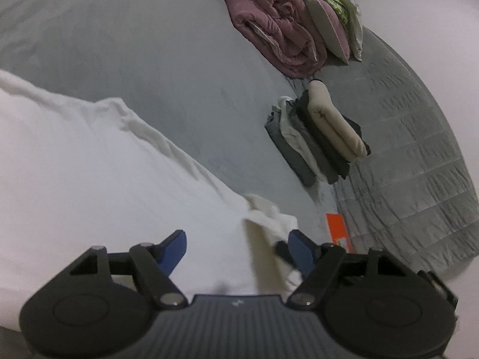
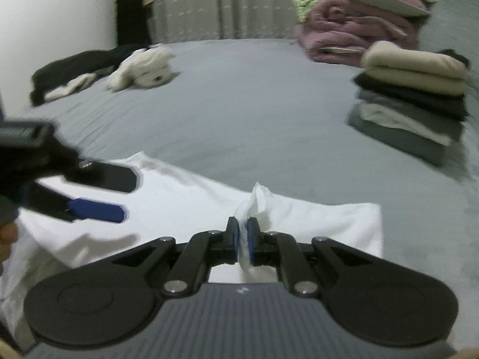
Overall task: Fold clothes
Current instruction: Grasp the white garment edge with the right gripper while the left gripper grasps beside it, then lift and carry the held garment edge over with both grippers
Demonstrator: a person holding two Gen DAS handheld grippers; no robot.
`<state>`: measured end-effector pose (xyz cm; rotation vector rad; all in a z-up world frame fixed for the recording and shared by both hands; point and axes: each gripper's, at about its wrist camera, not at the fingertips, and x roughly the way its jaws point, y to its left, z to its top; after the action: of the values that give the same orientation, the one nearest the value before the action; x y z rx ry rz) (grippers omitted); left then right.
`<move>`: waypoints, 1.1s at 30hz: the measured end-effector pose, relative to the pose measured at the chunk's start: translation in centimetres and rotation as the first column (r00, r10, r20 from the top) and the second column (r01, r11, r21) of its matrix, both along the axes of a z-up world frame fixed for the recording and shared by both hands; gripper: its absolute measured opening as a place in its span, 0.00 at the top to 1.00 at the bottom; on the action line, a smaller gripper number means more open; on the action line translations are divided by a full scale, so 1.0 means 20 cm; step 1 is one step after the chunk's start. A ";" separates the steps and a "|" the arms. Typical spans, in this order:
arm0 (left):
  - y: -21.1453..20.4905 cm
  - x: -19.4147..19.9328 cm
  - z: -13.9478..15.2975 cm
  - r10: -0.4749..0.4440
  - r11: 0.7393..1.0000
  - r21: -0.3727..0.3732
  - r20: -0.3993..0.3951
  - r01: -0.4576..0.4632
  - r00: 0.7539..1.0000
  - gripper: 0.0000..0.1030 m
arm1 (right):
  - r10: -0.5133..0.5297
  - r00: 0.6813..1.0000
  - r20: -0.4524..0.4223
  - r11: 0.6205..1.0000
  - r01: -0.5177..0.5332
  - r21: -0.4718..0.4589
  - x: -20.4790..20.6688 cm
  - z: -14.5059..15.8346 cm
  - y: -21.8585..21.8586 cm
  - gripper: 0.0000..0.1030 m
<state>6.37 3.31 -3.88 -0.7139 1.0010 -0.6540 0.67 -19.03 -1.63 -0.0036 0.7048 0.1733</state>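
Observation:
A white garment lies spread on the grey bed sheet; it also shows in the right wrist view. My left gripper is open, its blue fingers wide apart just over the garment near a bunched fold. It shows at the left of the right wrist view. My right gripper is shut on a pinched ridge of the white garment near its front edge.
A stack of folded clothes stands at the right, also in the left wrist view. Pink bedding with green cloth lies behind it. Unfolded dark and cream clothes lie at the far left. A grey quilt and an orange item are beside the bed.

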 end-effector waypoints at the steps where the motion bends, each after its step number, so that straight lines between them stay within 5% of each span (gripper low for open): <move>1: 0.00 0.00 0.00 -0.003 1.000 -0.010 -0.007 0.003 1.000 0.30 | 0.018 1.000 -0.005 1.000 -0.018 -0.003 -0.01 -0.01 0.03 0.91; 15: -0.20 0.04 -0.16 -0.050 0.995 -0.096 -0.151 0.035 0.987 0.49 | 0.110 0.994 -0.028 0.994 -0.111 -0.017 -0.06 -0.04 0.14 0.91; 21: -0.24 0.04 -0.22 -0.006 0.988 -0.151 -0.197 -0.024 0.980 0.72 | 0.113 0.993 -0.022 0.994 -0.114 -0.004 -0.09 -0.02 0.13 0.91; 33: -0.21 0.01 -0.20 0.153 0.959 -0.207 -0.199 -0.194 0.968 0.79 | 0.109 0.994 -0.029 0.994 -0.109 0.003 -0.08 -0.03 0.10 0.91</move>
<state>6.50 -0.85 -7.79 -1.0654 1.0249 -0.5597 -0.94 -17.00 -2.31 -0.0388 0.7337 0.2791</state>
